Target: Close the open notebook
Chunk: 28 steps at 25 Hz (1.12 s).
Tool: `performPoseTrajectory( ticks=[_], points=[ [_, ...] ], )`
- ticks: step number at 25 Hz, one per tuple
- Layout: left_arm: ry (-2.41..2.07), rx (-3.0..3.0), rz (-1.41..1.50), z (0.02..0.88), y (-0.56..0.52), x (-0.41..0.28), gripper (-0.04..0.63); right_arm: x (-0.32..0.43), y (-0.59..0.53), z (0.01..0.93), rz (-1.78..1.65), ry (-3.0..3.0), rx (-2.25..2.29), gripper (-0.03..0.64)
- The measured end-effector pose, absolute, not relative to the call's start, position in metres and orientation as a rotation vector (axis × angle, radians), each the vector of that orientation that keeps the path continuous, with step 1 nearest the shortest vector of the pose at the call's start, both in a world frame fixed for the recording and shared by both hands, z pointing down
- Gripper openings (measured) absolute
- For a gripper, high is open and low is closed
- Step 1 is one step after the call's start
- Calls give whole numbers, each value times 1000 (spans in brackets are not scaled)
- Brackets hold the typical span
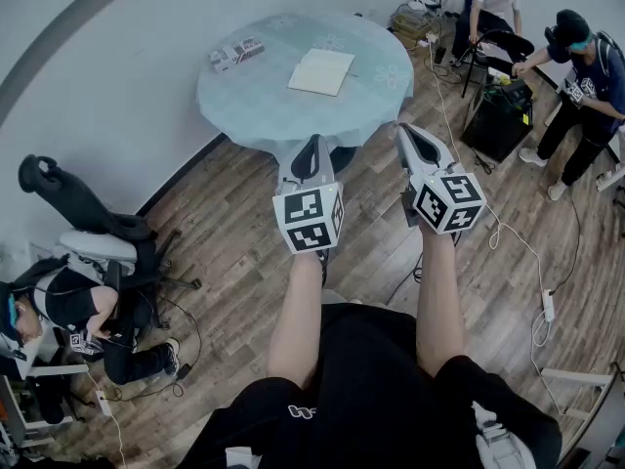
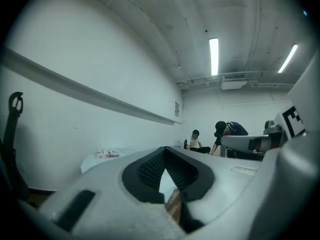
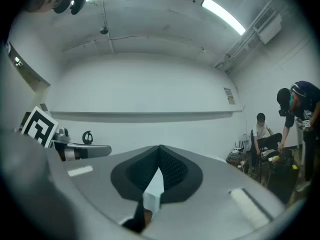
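Notebook (image 1: 321, 71), a flat, pale cream rectangle, lies on the round table (image 1: 256, 115) well ahead of both gripper tips, almost straight in front of the left gripper (image 1: 312, 147). A smooth pale blue cloth (image 1: 376, 84) with faint flower prints covers the table. Off to the notebook's left sits a small white box (image 1: 235, 54); its red and dark print is too small to read. The left gripper and the right gripper (image 1: 410, 133) both taper in grey plastic, with their ribbed black pads (image 3: 172, 170) pressed together on nothing. Each bears a cube (image 1: 309, 220) of black-and-white square markers.
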<state>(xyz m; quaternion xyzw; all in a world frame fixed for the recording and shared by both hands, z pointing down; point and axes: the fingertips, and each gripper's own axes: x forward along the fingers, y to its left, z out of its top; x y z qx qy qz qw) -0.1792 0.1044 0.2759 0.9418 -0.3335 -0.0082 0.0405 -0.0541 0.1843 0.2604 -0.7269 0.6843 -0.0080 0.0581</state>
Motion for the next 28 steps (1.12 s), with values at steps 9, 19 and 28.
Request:
performPoseTrajectory(
  ticks=[9, 19, 28],
  points=[
    [-1011, 2912, 4, 277, 111, -163, 4, -52, 174, 275, -34, 2133, -2204, 9],
    [-1008, 2915, 28, 284, 102, -142, 3, -27, 162, 280, -20, 2136, -2207, 11],
    [-1041, 2888, 11, 285, 86, -131, 3, -8, 154, 280, 1, 2178, -2232, 11]
  ],
)
